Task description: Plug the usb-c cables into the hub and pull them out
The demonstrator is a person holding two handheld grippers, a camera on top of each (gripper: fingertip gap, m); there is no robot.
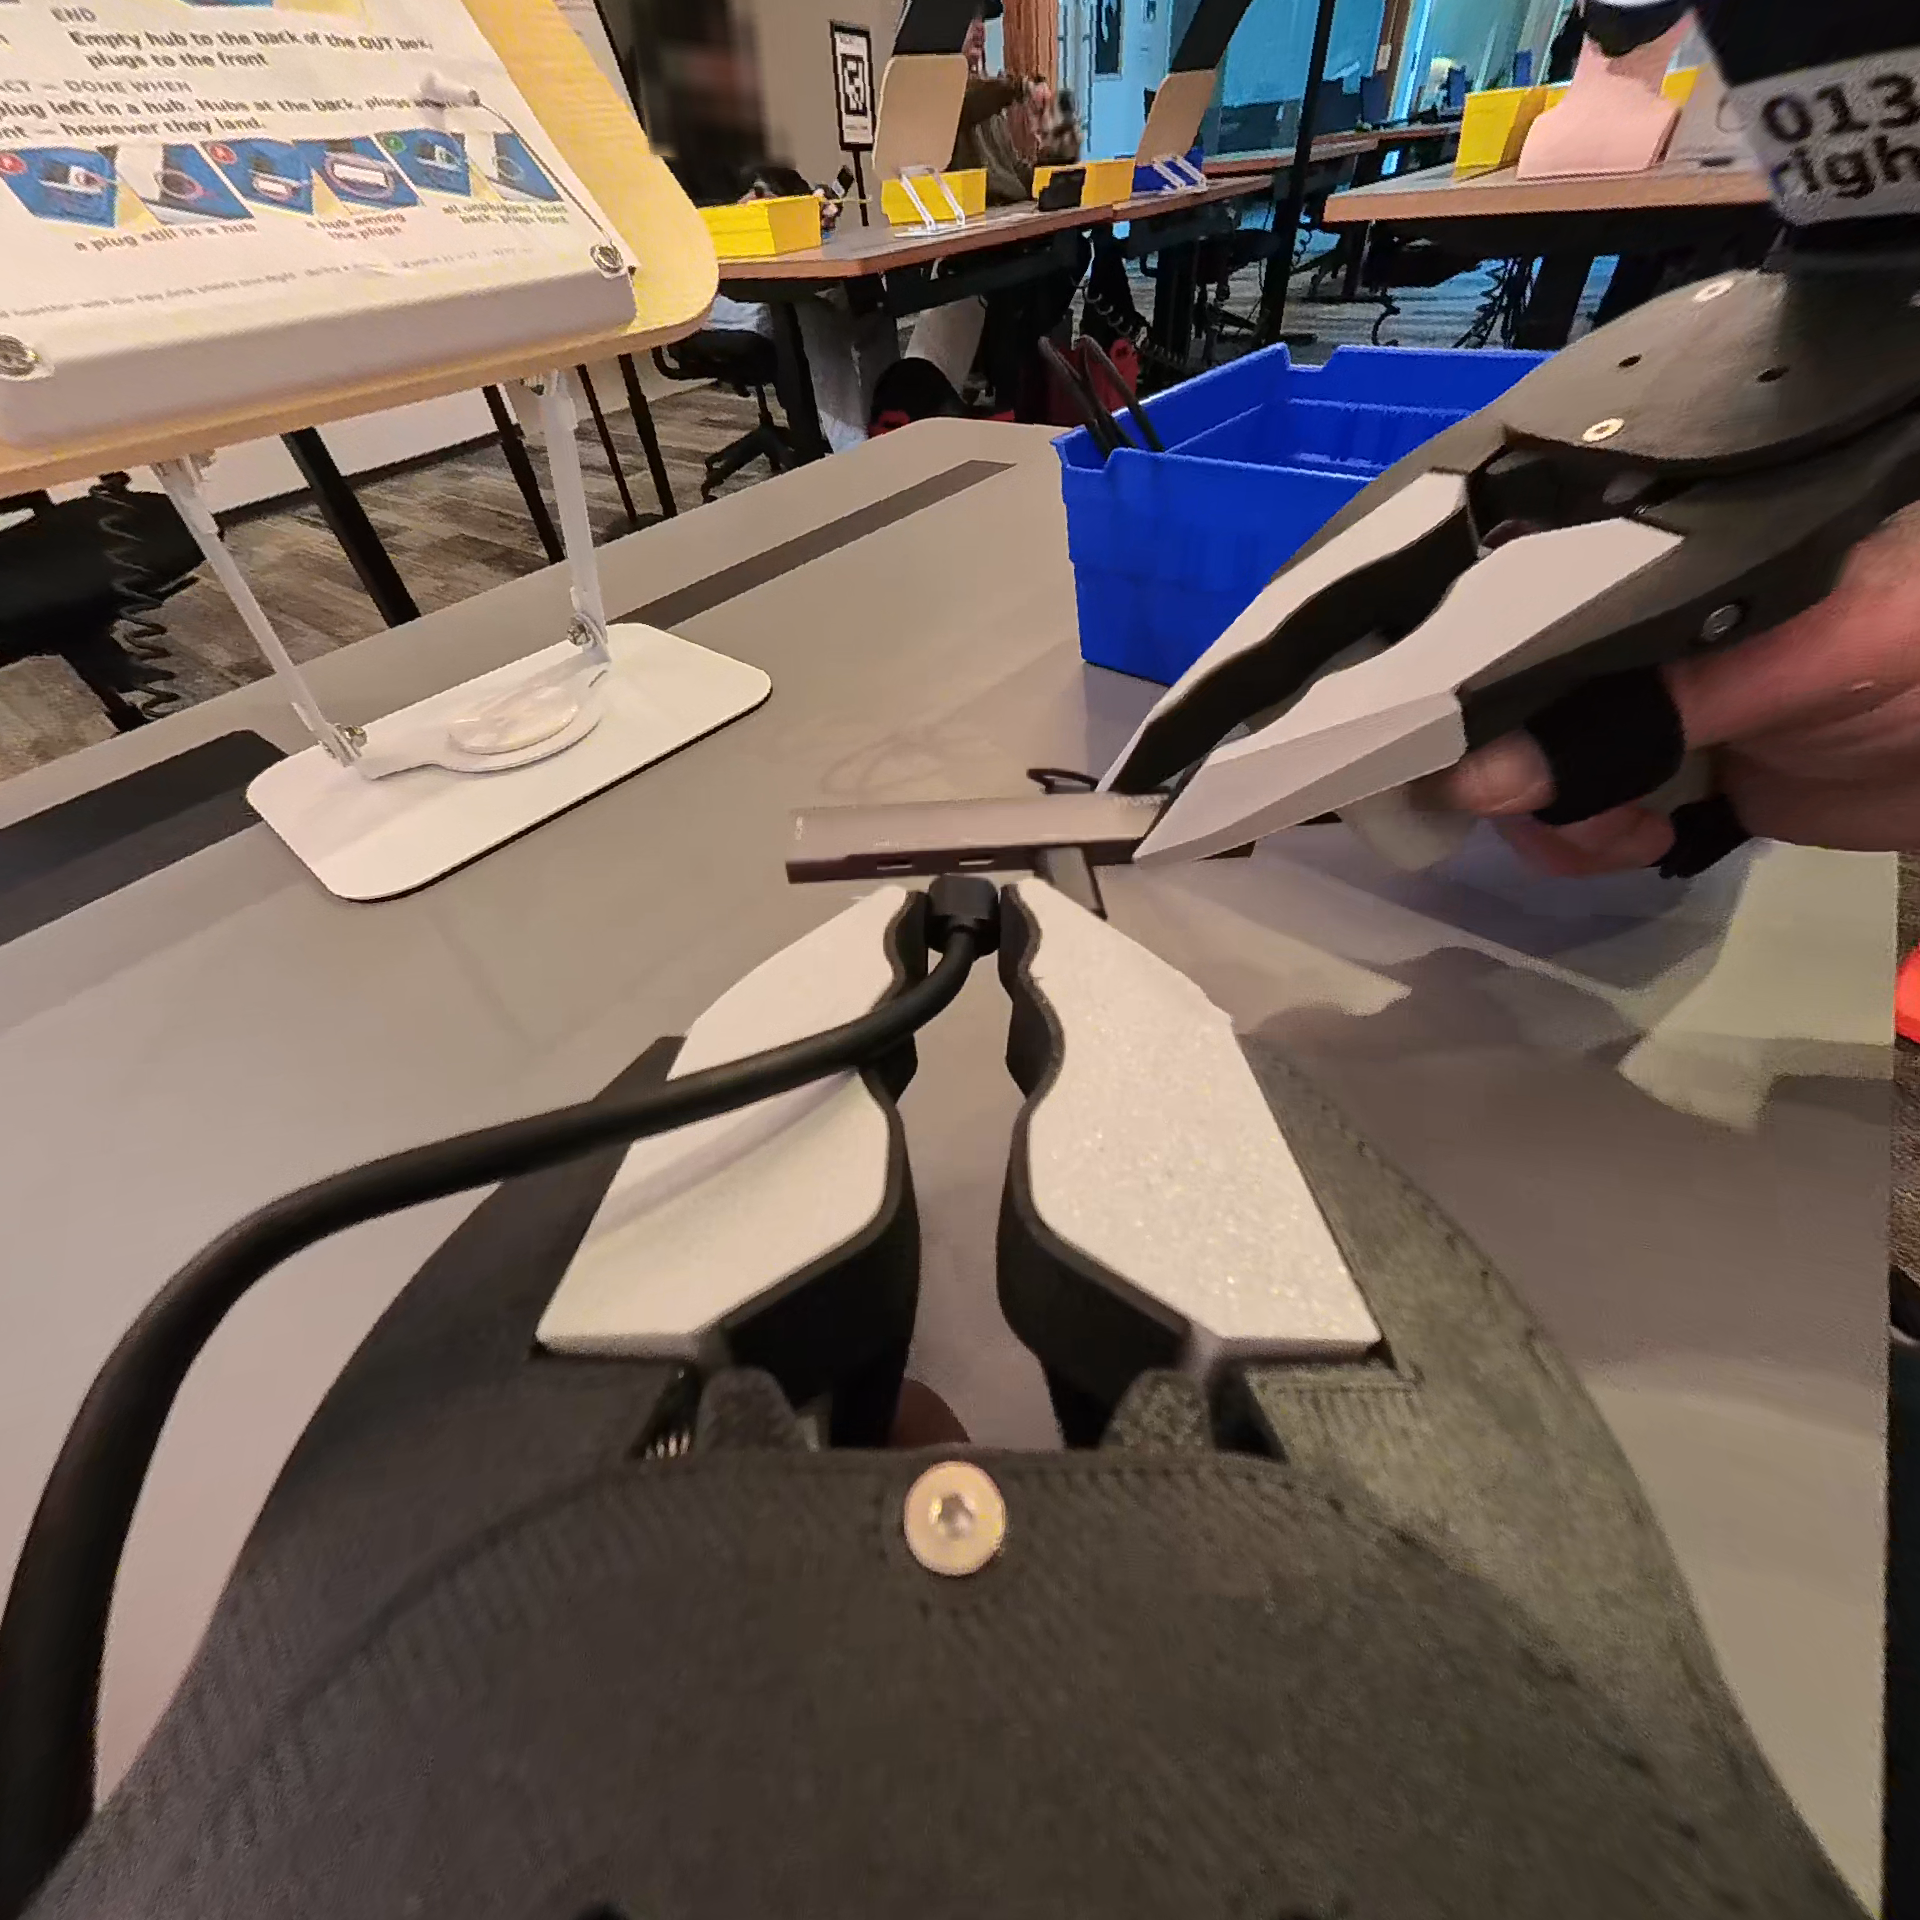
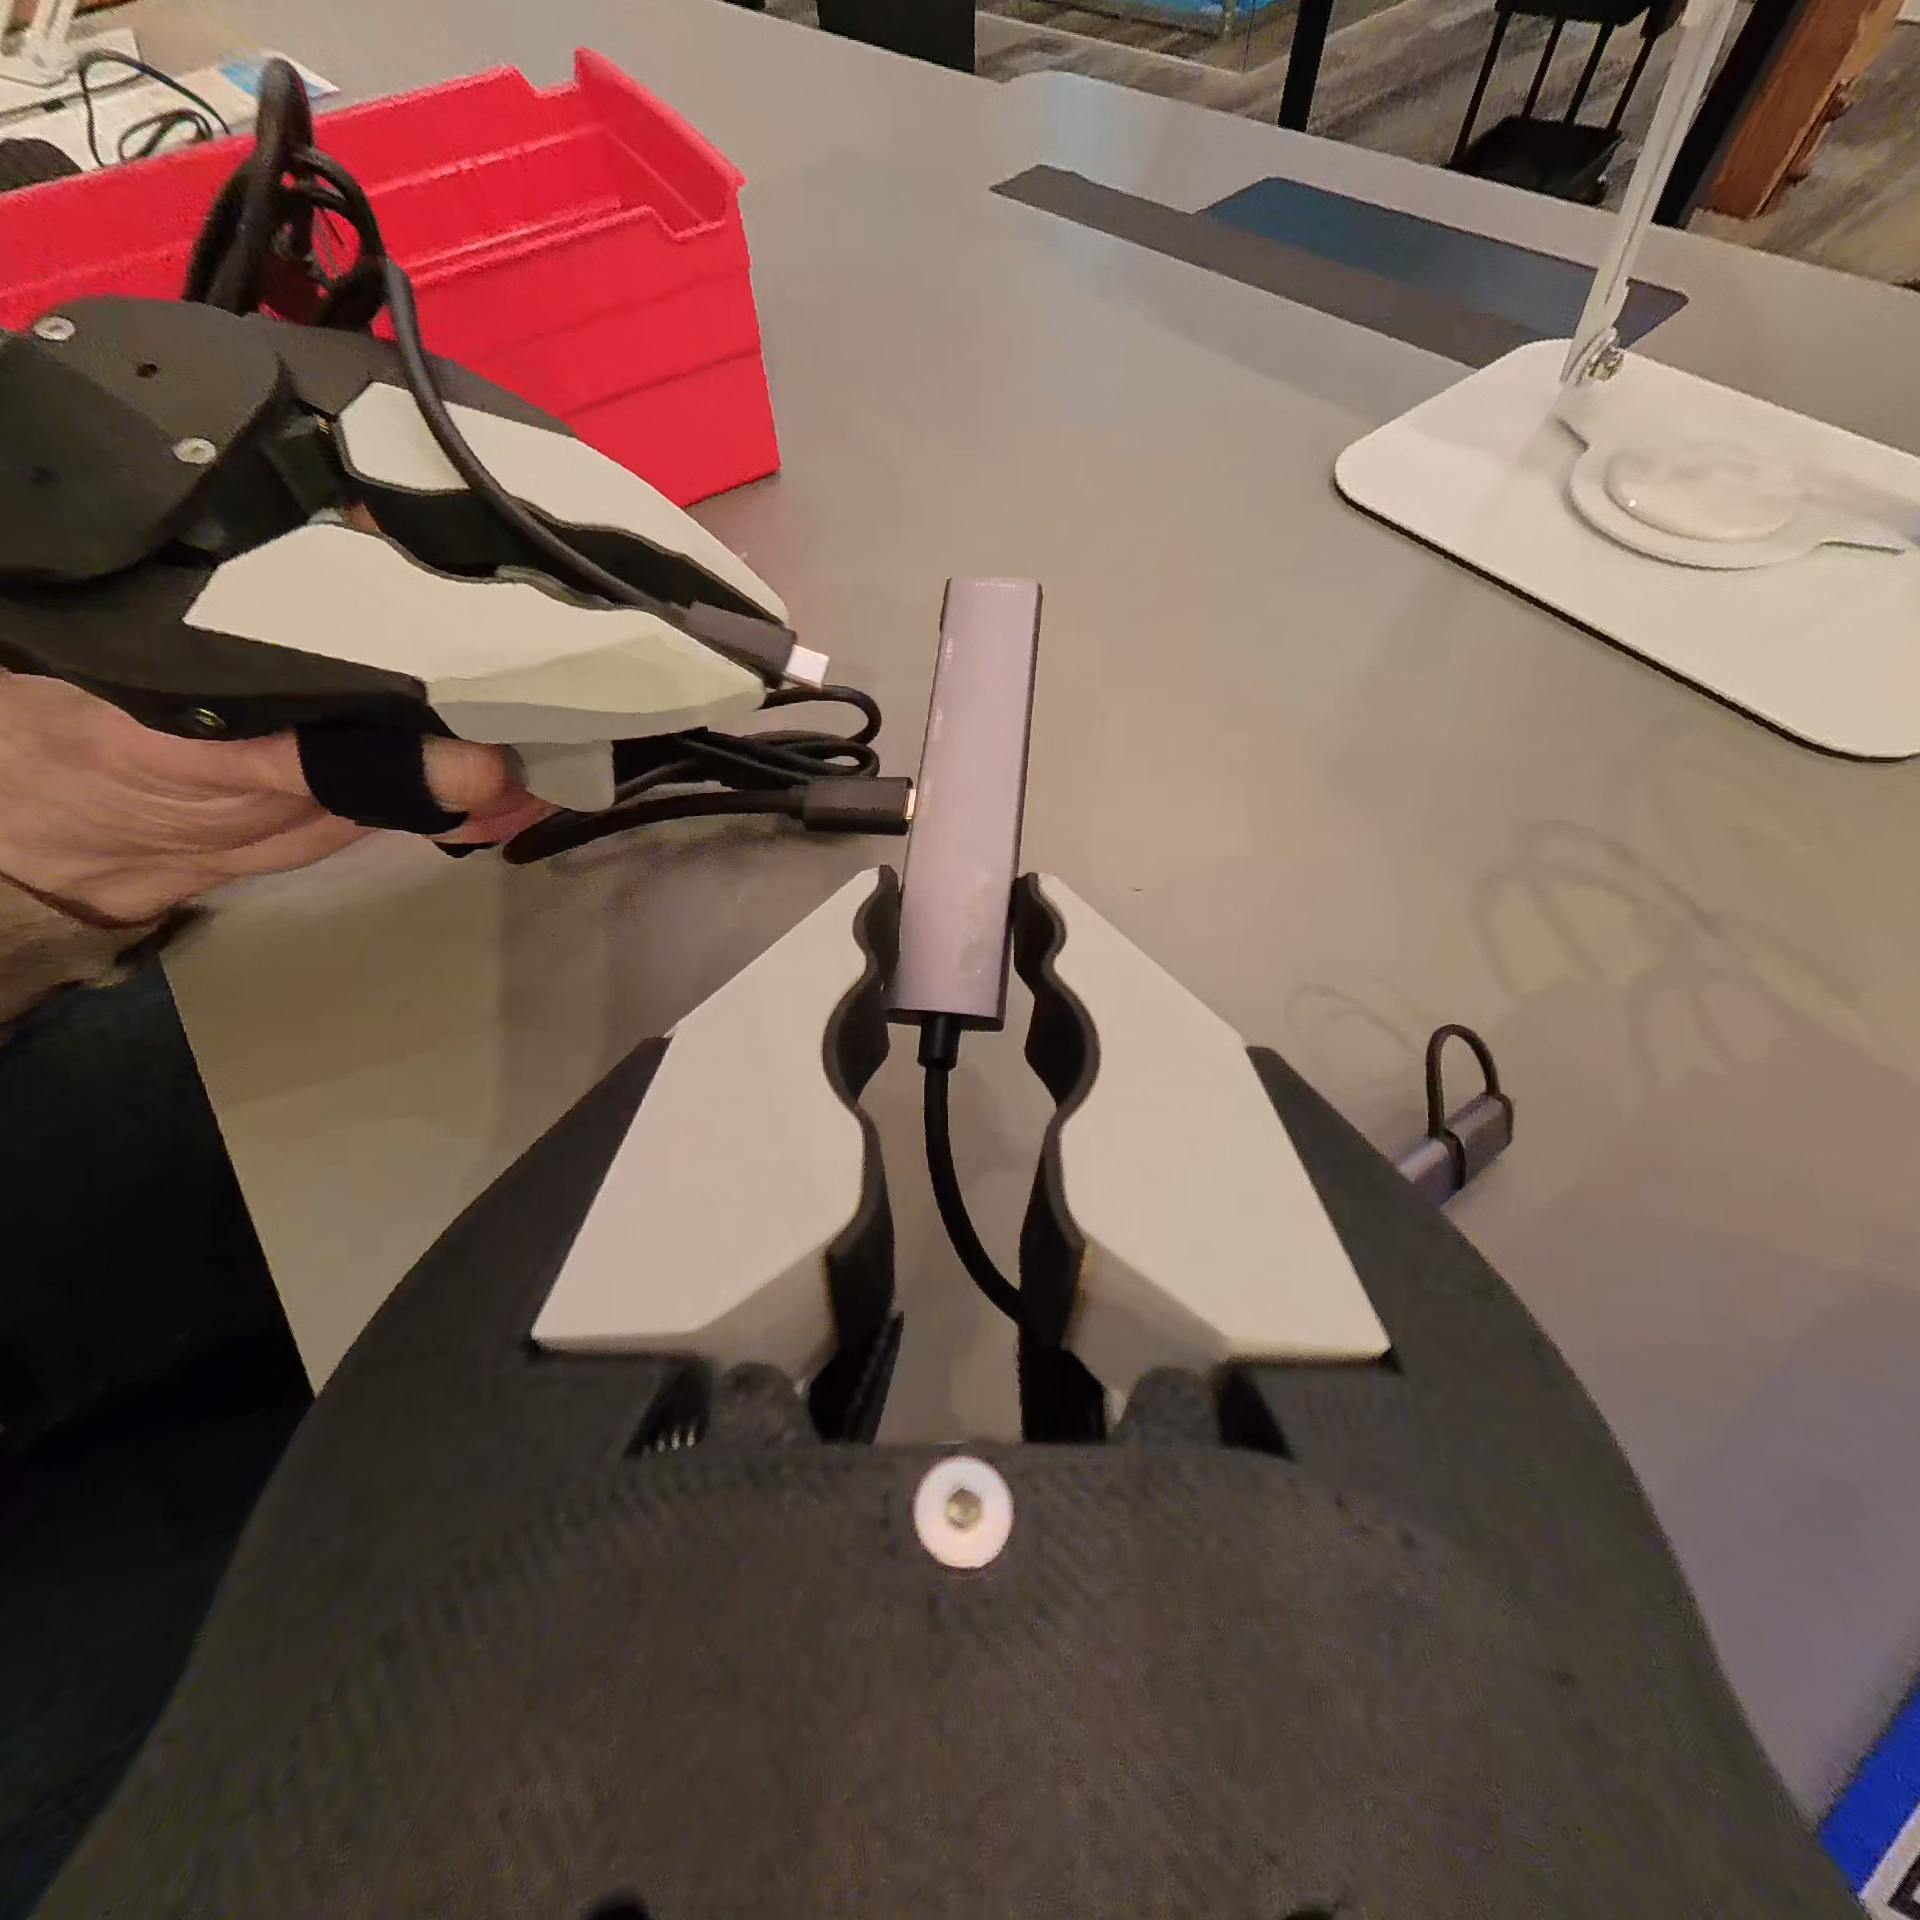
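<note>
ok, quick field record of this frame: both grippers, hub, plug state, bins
left hand-held gripper: shut on usb-c plug
right hand-held gripper: shut on hub
plug state: just short of the hub's side ports, not inserted
second plug: lying on the table beside the hub
bins: blue bin, red bin

Black hand-held gripper (image 1: pixel 961 894), grey fingers (image 1: pixel 1132 1143), silver screw (image 1: pixel 954 1519)

Hub (image 2: pixel 971 800) on the table (image 2: pixel 1247 727), between right tongs (image 2: pixel 951 935) and left tongs (image 2: pixel 774 665); bin (image 2: pixel 582 260) behind left tongs; stand base (image 2: pixel 1662 561) right.
</note>
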